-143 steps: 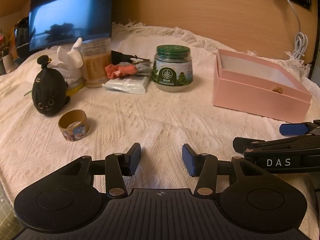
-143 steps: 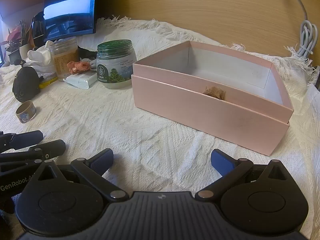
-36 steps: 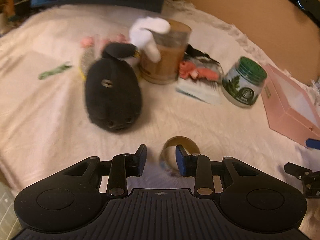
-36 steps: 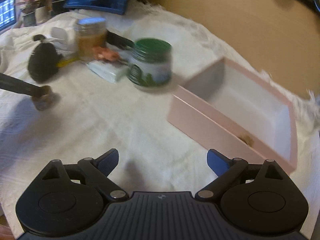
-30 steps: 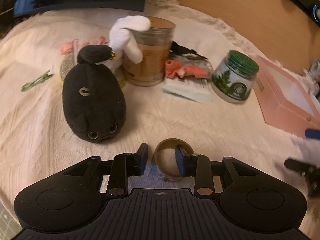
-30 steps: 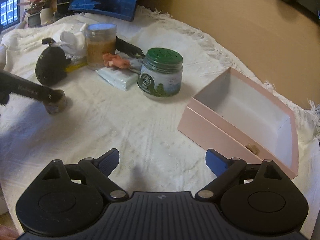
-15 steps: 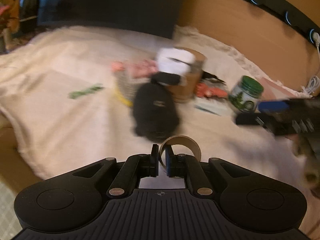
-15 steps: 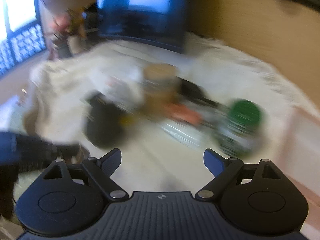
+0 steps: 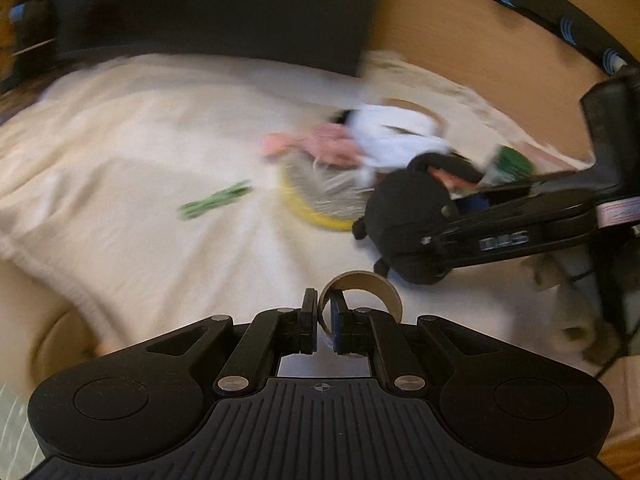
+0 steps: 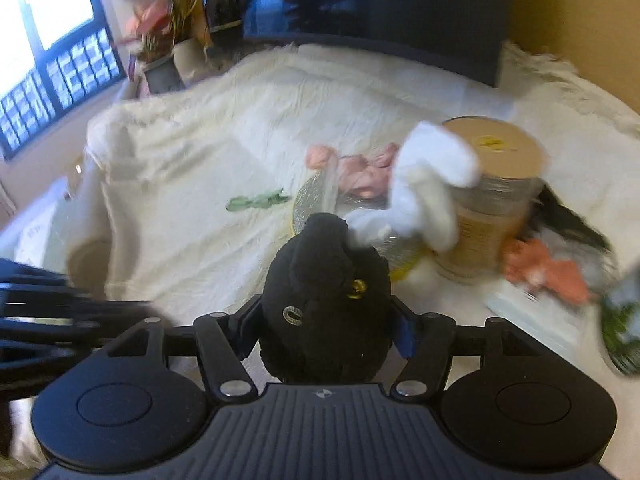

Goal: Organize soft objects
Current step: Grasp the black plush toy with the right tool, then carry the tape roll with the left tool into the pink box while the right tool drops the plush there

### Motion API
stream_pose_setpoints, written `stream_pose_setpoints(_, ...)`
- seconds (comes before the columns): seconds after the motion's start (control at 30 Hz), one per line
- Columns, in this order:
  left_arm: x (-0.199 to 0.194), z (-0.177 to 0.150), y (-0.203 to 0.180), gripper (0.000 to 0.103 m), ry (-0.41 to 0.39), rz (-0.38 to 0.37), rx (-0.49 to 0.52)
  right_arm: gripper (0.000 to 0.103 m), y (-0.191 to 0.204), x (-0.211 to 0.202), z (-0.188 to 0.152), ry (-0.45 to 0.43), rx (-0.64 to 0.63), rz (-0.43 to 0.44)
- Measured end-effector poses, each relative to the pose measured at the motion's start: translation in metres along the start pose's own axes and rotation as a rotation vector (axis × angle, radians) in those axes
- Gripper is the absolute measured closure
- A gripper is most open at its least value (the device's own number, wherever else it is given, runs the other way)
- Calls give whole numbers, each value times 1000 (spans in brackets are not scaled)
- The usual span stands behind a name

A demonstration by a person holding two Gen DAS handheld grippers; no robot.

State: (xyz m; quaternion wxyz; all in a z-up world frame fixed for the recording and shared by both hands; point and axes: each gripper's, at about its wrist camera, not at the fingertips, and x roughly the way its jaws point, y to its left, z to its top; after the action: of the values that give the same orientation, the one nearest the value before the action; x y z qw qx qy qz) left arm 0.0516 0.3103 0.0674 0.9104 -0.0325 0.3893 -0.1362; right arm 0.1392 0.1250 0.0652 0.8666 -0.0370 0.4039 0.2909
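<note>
My left gripper [image 9: 324, 318] is shut on the rim of a brown tape roll [image 9: 362, 294] and holds it just above the white blanket [image 9: 140, 152]. My right gripper [image 10: 326, 326] has its fingers on both sides of a black plush toy [image 10: 324, 308], which fills the gap between them. In the left wrist view the same black plush [image 9: 404, 216] sits at right with the right gripper [image 9: 456, 208] around it. A white plush [image 10: 424, 184] leans on a tan jar [image 10: 492, 200] behind it. Pink soft pieces [image 10: 360, 168] lie beyond.
A yellow-rimmed round tin [image 10: 320, 204] lies under the plushes. A green clip [image 10: 256, 200] lies on the blanket at left. An orange soft toy [image 10: 548, 268] and a white packet [image 10: 536, 312] lie at right. A dark monitor [image 10: 380, 8] stands at the back.
My right gripper has swung left across the bed and closed in around the black plush. My left gripper keeps its grip on the tape roll and has turned left.
</note>
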Motion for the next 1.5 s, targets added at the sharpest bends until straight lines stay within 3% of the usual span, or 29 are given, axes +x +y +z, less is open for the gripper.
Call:
stream_pose_setpoints(0.2, 26, 26, -57, 94, 37, -244, 133, 39, -33, -85, -33, -1, 55, -180)
stream_pose_setpoints(0.3, 40, 37, -95, 94, 55, -346, 240, 39, -55, -124, -61, 21, 90, -279)
stream_pose_setpoints(0.4, 53, 52, -127, 94, 100, -448, 286, 39, -75, -162, -88, 29, 163, -375)
stream_pose_setpoints(0.57, 67, 95, -194, 94, 55, -589, 379, 39, -99, -225, -118, -72, 276, -557)
stream_pose_setpoints(0.67, 85, 129, -235, 94, 54, -663, 383, 39, -116, -245, -131, -106, 366, -604)
stream_pose_setpoints(0.8, 111, 172, -296, 94, 2, -655, 431, 39, -121, -255, -143, -133, 399, -660)
stream_pose_setpoints(0.93, 160, 196, -328, 91, 76, -654, 326, 39, -132, -257, -152, -154, 469, -703)
stream_pose_setpoints(0.97, 173, 194, -336, 90, 86, -630, 342, 39, -136, -256, -155, -156, 488, -719)
stream_pose_setpoints(1.07, 210, 176, -363, 88, 137, -419, 503, 39, -146, -253, -156, -152, 539, -755)
stream_pose_setpoints(1.1, 219, 173, -366, 88, 164, -412, 510, 39, -149, -253, -155, -148, 547, -765)
stream_pose_setpoints(1.2, 233, 179, -357, 88, 257, -559, 368, 39, -156, -255, -149, -154, 545, -783)
stream_pose_setpoints(1.27, 221, 188, -345, 88, 237, -649, 298, 39, -159, -258, -141, -171, 531, -786)
stream_pose_setpoints(1.5, 151, 203, -297, 88, 45, -633, 316, 37, -199, -273, -75, -325, 467, -768)
